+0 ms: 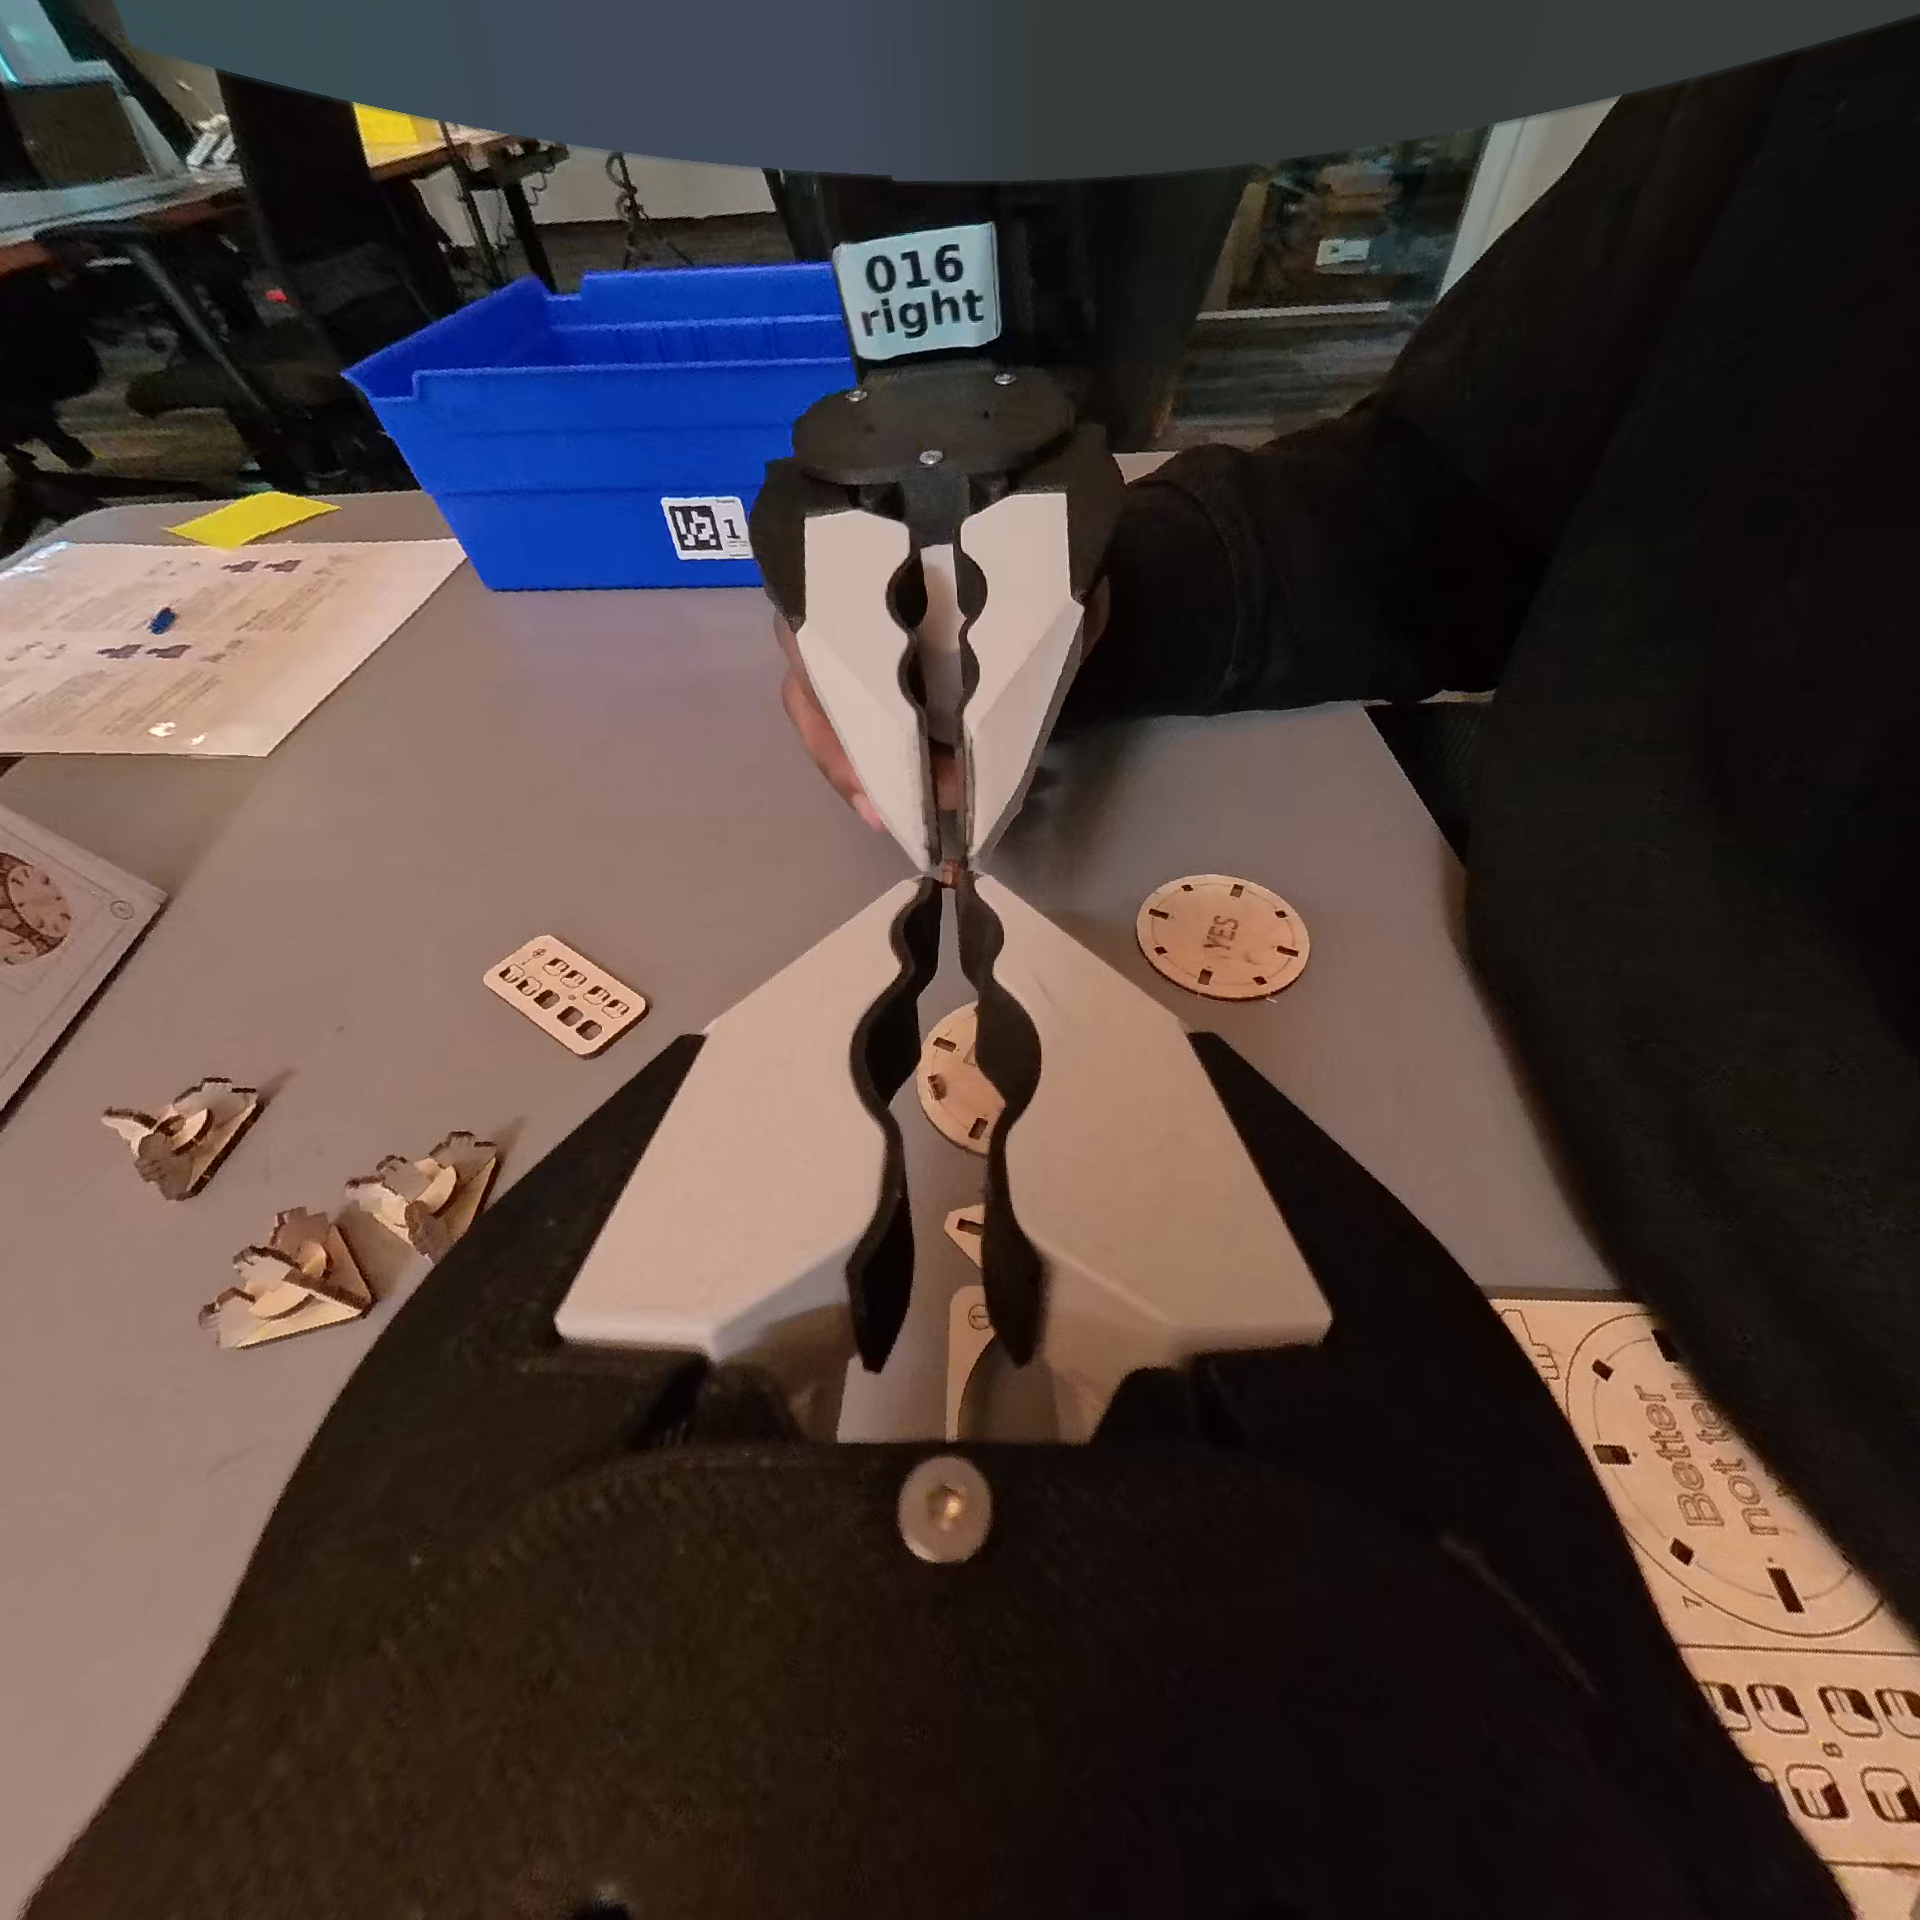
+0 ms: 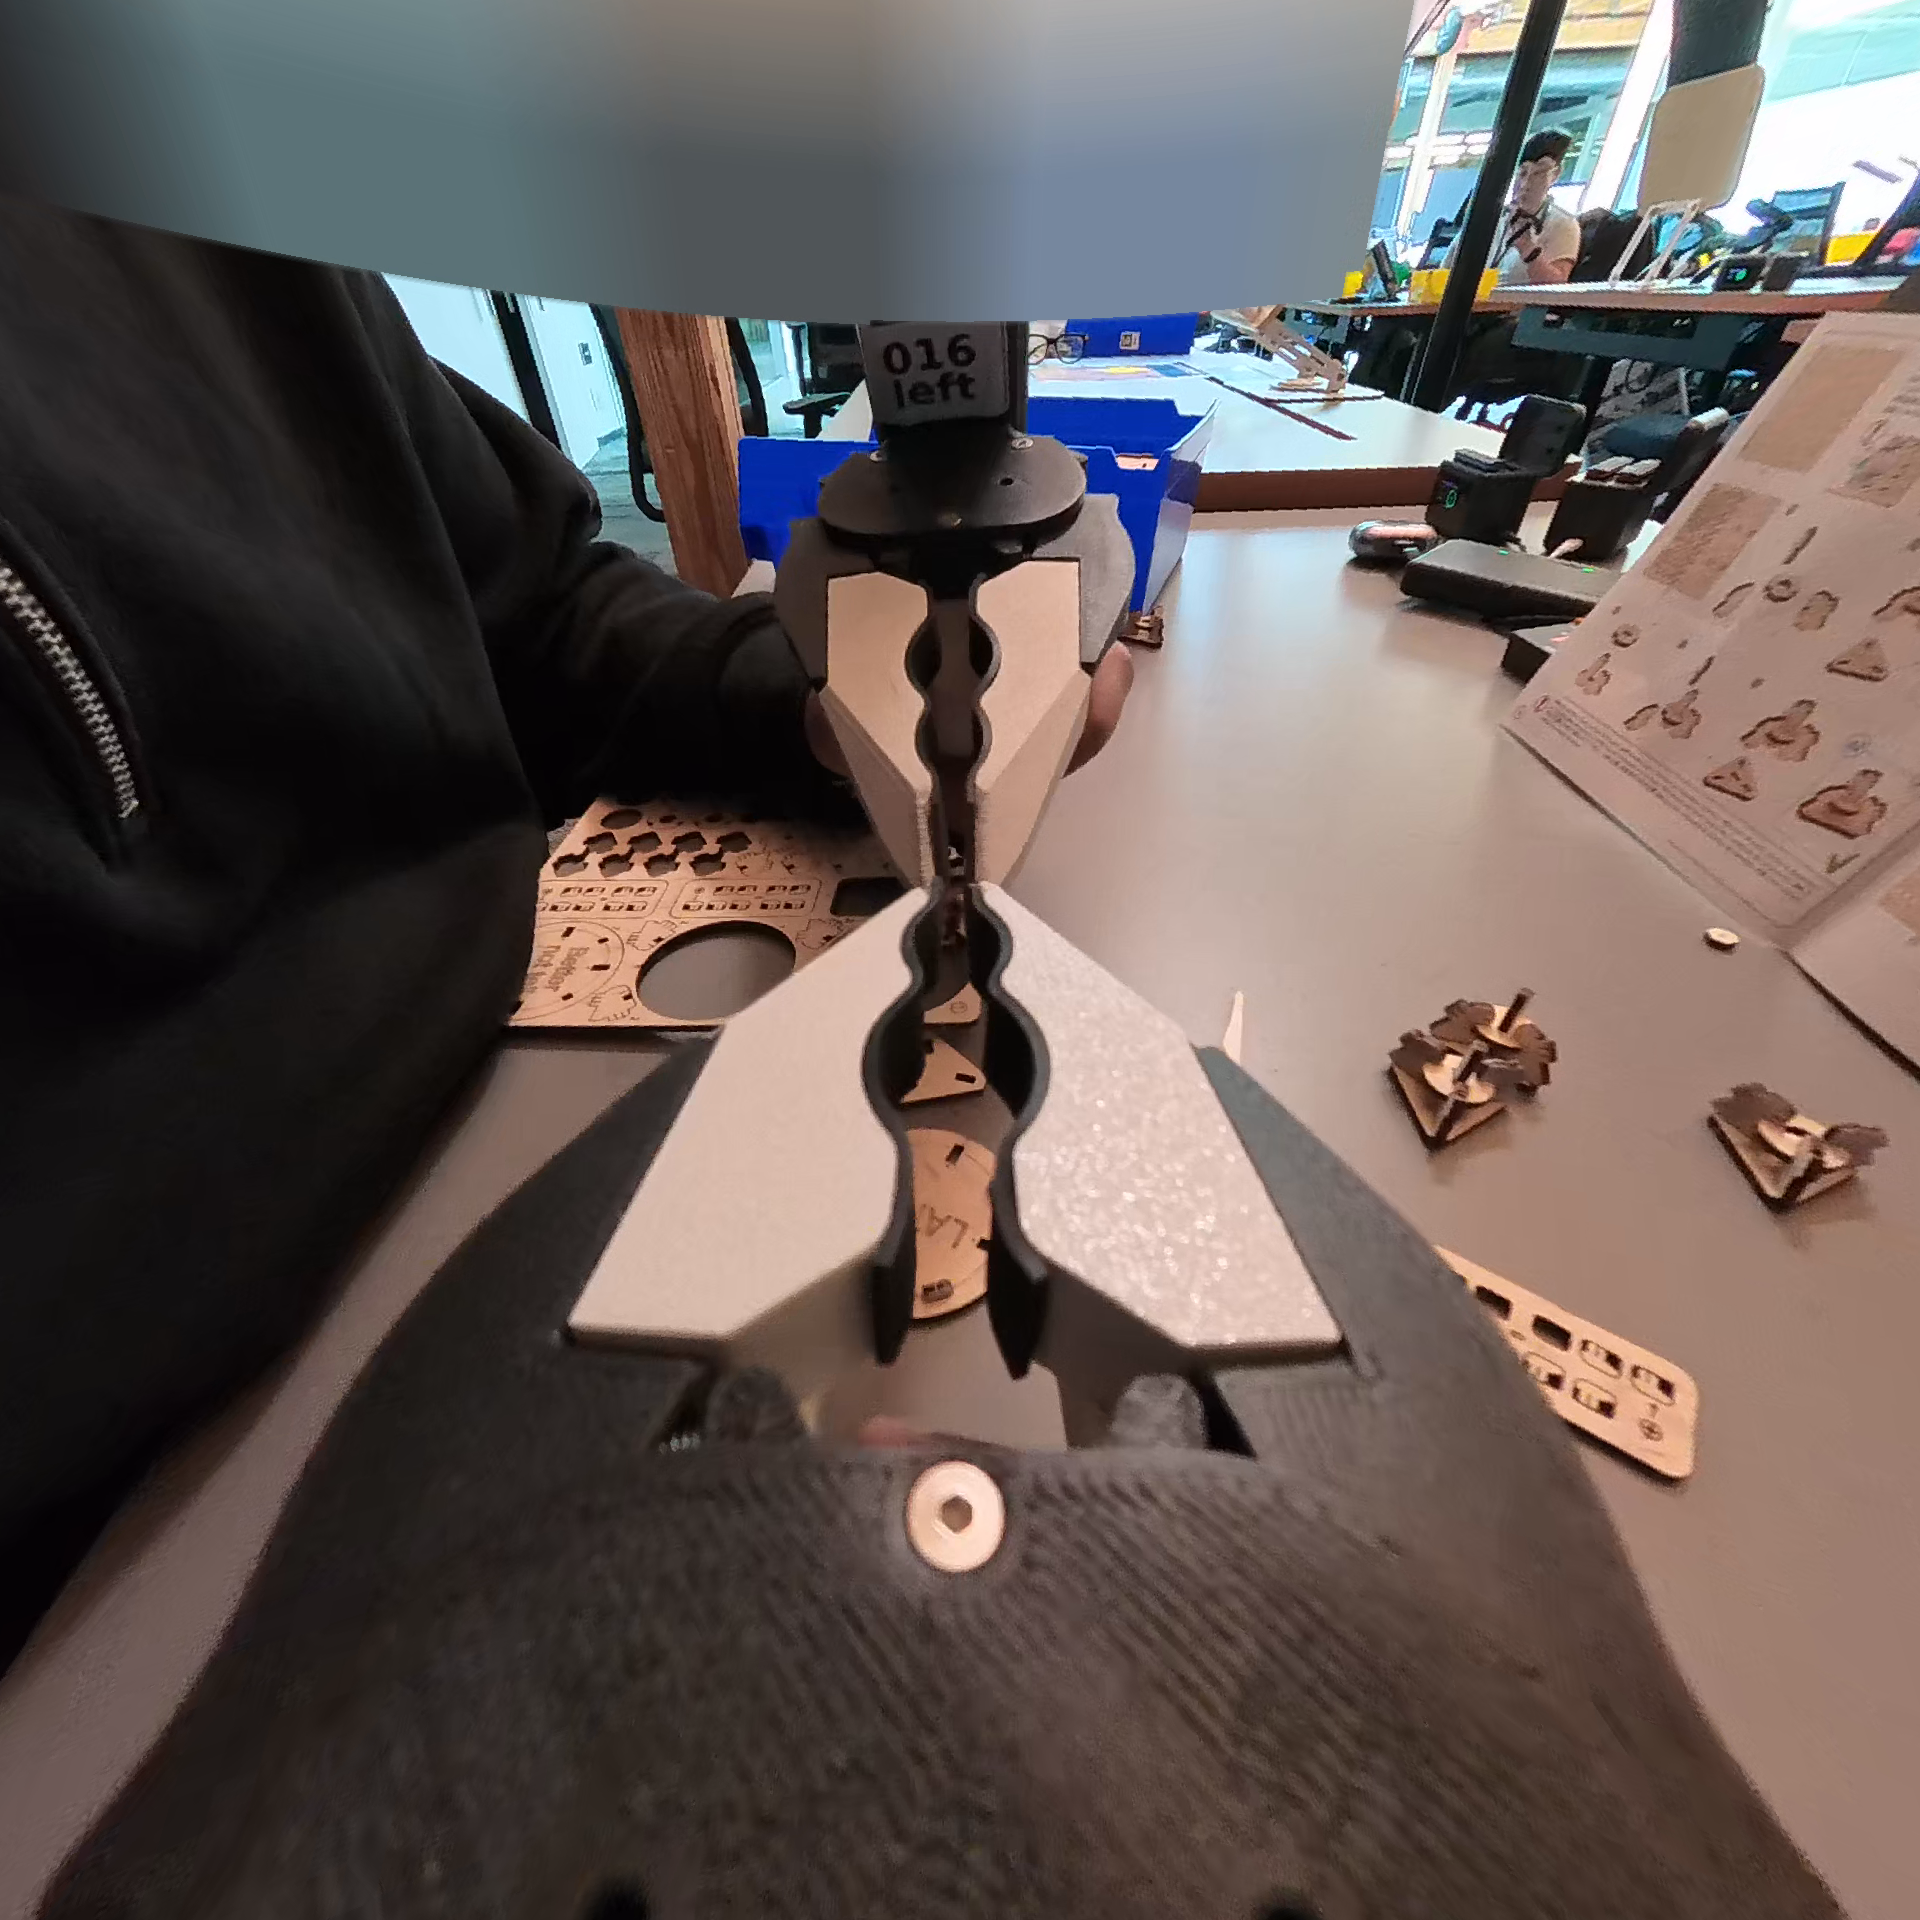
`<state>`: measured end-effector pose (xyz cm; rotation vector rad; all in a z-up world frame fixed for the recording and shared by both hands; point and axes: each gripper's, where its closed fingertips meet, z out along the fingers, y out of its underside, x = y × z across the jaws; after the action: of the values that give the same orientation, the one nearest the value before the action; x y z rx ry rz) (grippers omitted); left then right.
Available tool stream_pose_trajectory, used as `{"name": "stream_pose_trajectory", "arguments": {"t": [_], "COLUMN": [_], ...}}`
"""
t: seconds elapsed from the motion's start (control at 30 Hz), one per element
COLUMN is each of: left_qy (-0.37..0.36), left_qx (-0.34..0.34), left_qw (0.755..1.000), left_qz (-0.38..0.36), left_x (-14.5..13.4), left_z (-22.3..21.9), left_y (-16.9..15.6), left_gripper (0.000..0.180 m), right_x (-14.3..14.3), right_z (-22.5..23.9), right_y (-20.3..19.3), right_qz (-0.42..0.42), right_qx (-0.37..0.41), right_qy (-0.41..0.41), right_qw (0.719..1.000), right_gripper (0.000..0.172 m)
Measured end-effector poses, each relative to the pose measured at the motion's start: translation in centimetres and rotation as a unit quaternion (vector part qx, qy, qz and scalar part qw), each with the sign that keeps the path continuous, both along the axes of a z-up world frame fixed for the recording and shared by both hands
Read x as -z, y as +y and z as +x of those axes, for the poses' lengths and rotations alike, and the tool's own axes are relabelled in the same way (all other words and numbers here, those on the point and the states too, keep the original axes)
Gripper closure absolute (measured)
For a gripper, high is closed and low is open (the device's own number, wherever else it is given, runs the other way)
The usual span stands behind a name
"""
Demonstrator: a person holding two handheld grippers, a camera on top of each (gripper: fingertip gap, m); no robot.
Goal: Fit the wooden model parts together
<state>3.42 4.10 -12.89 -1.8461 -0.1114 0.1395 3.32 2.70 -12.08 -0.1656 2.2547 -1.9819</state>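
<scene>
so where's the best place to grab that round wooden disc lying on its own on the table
The round wooden disc lies flat on the grey table, so probably pinch its rim across the width, coming straight down from above with the jaws opened wider than the disc. Its thin edge offers little from the side.

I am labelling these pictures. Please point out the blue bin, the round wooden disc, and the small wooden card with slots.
blue bin (image 1: 582,457): left wrist view, front wall.
round wooden disc (image 1: 1223,937): left wrist view, centre.
small wooden card (image 1: 564,995): left wrist view, middle.
</scene>
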Motion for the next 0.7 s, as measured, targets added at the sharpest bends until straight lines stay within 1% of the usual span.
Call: {"name": "stream_pose_trajectory", "arguments": {"t": [0.27, 0.57, 0.63, 0.7], "left_qy": [0.001, 0.007, 0.01, -0.002], "left_qx": [0.0, 0.007, -0.004, -0.002], "left_qw": [1.0, 1.0, 1.0, 1.0], "left_qz": [0.003, 0.015, 0.003, -0.029], "left_x": [-0.2, -0.5, -0.1, 1.0], "left_z": [0.0, 0.2, -0.2, -0.2], "left_y": [0.0, 0.1, 0.0, 0.0], "left_gripper": [0.18, 0.18, 0.167, 0.159], "right_x": [0.1, -0.2, -0.4, -0.2], "right_z": [0.0, 0.3, 0.3, 0.3], "right_y": [0.1, 0.2, 0.6, 1.1], "right_qz": [0.004, 0.013, 0.015, 0.033], "right_qx": [0.002, -0.021, -0.024, -0.028], "right_qy": [0.009, -0.013, -0.012, -0.003], "right_qw": [1.0, 1.0, 1.0, 0.999], "right_gripper": [0.17, 0.172, 0.172, 0.172]}}
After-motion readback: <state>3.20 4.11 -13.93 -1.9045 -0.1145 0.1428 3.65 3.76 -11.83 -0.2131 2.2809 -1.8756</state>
